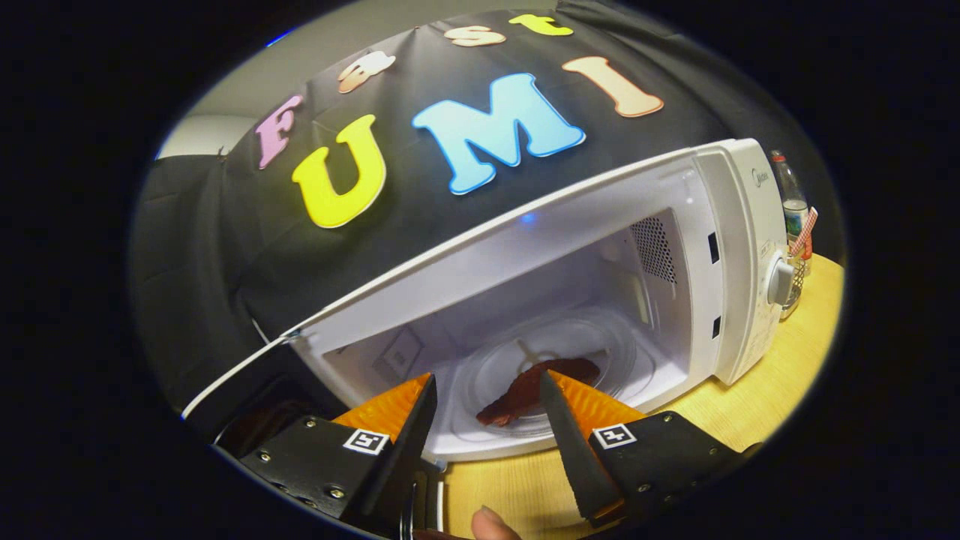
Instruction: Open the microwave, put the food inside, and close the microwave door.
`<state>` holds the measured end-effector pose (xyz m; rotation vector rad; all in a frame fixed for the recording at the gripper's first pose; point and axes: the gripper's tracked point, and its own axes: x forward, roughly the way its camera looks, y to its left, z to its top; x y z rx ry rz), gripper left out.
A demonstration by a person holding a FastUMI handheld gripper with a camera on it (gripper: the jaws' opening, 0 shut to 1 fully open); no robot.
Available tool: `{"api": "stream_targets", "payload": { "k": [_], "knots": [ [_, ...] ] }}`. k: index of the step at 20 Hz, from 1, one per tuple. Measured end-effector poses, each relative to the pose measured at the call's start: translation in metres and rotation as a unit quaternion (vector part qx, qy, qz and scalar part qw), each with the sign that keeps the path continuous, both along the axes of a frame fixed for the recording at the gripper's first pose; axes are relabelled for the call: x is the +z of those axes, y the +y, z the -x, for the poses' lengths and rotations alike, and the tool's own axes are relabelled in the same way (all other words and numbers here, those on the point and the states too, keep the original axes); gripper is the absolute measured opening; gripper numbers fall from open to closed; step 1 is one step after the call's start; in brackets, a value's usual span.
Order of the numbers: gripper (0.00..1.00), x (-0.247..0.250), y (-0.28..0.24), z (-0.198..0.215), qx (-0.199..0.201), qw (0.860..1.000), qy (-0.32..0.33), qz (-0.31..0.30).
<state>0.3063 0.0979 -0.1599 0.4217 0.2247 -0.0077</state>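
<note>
In the gripper view one microwave [739,247] stands on the wooden bench [780,390] with its door [232,375] swung out to the left, so the white cavity gapes toward the tool [487,397], whose two fingers stand wide apart and hold nothing, their tips just at the cavity's near lip. One dark reddish piece of food [536,386] lies on the round glass turntable [600,345] inside, between and just beyond the fingertips, with bare tray all around it and free room above. To the right of the microwave, at the bench's far edge, stands one bottle [789,196] by a wire basket [796,279], and a fingertip [491,525] of the person shows near the tool's base.
</note>
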Motion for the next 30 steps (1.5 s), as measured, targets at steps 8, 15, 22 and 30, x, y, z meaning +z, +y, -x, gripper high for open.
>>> {"api": "stream_targets", "payload": {
  "k": [8, 15, 22, 30],
  "knots": [
    [0.83, 0.102, 0.083, 0.142, 0.153, 0.983, -0.098, 0.028],
    [0.83, 0.142, 0.172, 0.271, 0.272, 0.941, -0.169, 0.108],
    [0.80, 0.074, 0.267, 0.310, 0.347, 0.909, -0.149, 0.175],
    [0.12, -0.028, 0.274, 0.253, 0.299, 0.914, -0.078, 0.264]
  ]
}}
